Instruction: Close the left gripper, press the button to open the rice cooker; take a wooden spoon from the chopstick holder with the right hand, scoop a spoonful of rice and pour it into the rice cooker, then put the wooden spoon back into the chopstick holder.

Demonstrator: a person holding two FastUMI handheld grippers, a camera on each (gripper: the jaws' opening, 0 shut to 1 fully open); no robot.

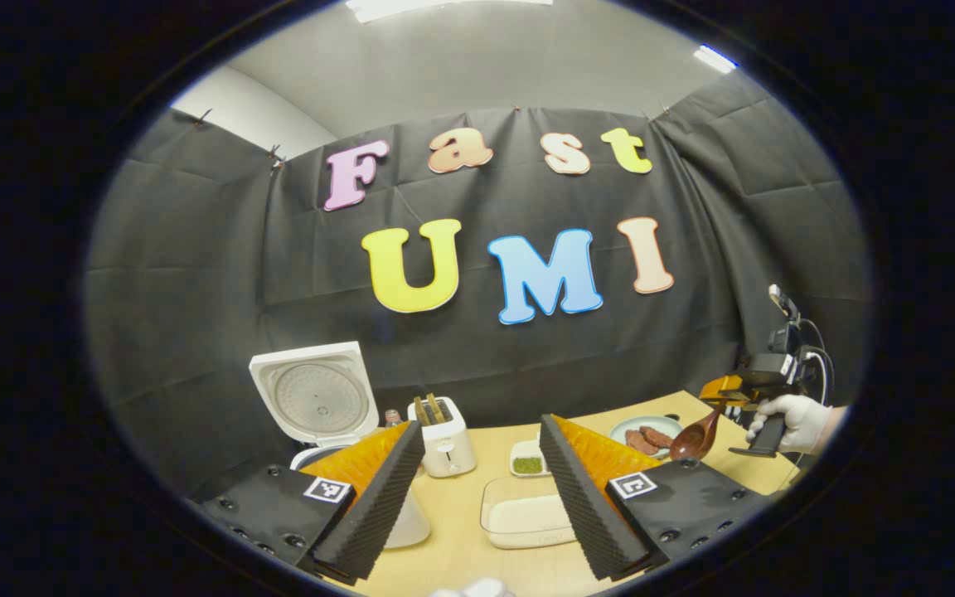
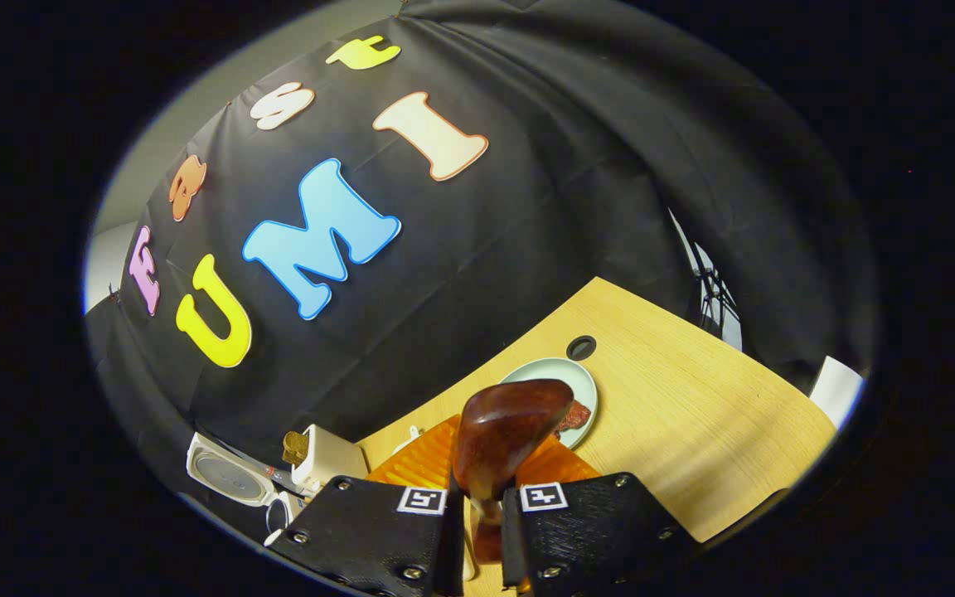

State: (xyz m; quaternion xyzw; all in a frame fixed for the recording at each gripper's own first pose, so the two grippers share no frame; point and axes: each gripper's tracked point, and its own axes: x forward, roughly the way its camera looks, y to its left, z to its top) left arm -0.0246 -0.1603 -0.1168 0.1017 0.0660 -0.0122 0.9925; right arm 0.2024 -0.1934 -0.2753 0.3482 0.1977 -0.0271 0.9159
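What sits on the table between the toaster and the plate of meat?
In the left gripper view, a small white dish of something green sits between the toaster and the plate of meat.

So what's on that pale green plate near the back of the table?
The plate holds reddish-brown slices of food, possibly meat. In the right gripper view the wooden spoon, clamped in the right gripper, covers much of the plate, so the rest of its contents stay hidden.
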